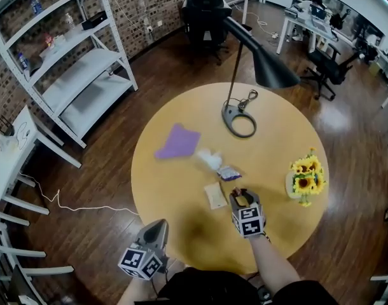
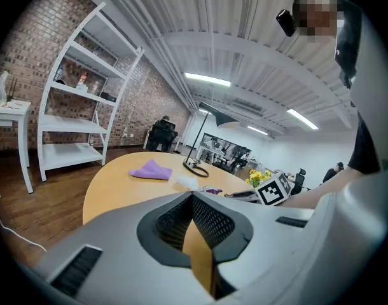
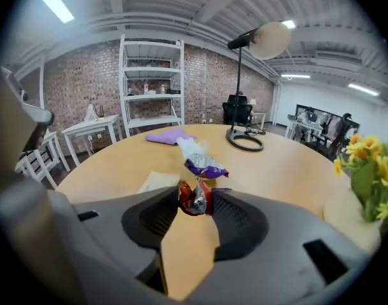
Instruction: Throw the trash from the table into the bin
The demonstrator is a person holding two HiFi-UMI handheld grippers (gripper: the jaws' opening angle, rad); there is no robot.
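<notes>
A crumpled red wrapper [image 3: 195, 197] sits pinched between the very tips of the right gripper [image 1: 240, 197], whose jaws stand about half closed and press on it from both sides, low over the round wooden table [image 1: 277, 138] near the person's edge. Just beyond it lie more pieces of trash: a purple wrapper [image 3: 205, 167], a white plastic scrap [image 3: 191, 148] touching that, and a flat beige paper [image 3: 157, 182] to the left. Farther out are a purple cloth [image 1: 178, 142], the ring base of a desk lamp [image 1: 239, 121], and a vase of sunflowers [image 1: 306, 178] to the right of the gripper. The left gripper [image 2: 193, 202] hangs off the table's near edge with its jaws fully together and nothing in them. No bin appears in any view. The grip looks shallow, so the slick, springy foil may slip free on the lift or during the carry. A wide swing to the right could also knock the vase over.
</notes>
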